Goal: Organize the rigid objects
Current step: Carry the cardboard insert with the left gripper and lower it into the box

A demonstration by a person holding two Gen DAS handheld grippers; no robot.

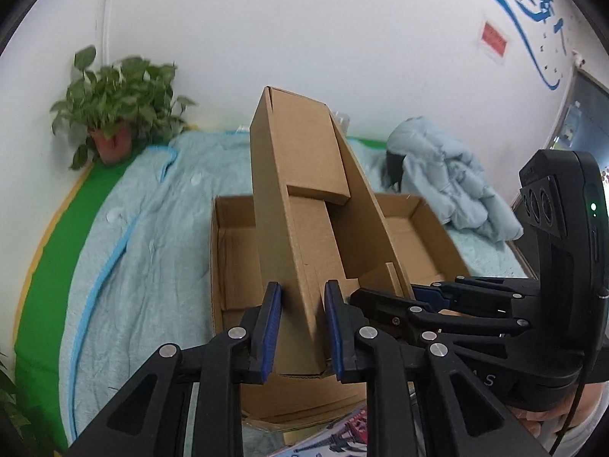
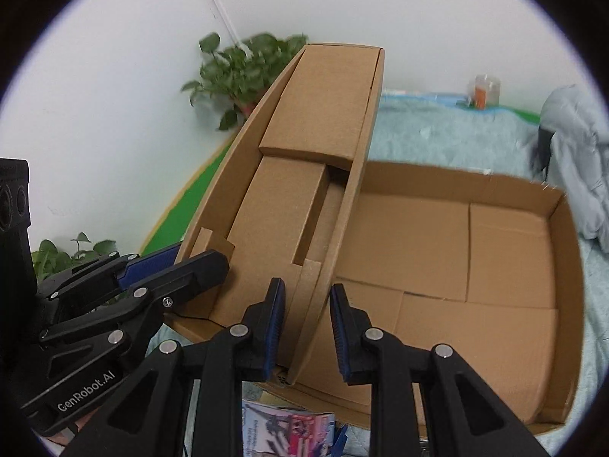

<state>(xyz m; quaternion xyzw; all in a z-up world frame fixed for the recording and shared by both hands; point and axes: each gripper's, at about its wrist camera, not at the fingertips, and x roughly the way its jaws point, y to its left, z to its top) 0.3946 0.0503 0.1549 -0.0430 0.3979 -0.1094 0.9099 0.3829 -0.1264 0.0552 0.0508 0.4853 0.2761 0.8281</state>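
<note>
A small open cardboard box [image 1: 300, 198] stands tilted on end over a large, shallow open cardboard box [image 1: 415, 240]. My left gripper [image 1: 302, 323] has its jaws on either side of the small box's left wall, with narrow gaps showing. My right gripper [image 2: 306, 327] straddles the small box's [image 2: 289, 205] right wall, which touches the left pad; the right pad stands apart. The right gripper also shows in the left wrist view [image 1: 415, 297], and the left gripper in the right wrist view [image 2: 160, 270]. The large box [image 2: 475, 266] is empty inside.
A light blue blanket [image 1: 144, 236] covers the surface, with a green mat [image 1: 64, 236] at its left edge. A potted plant [image 1: 114, 114] stands at the back left. A crumpled blue jacket [image 1: 453, 182] lies at the back right. A colourful printed box [image 2: 289, 434] lies near the front. A small jar [image 2: 483, 91] stands far back.
</note>
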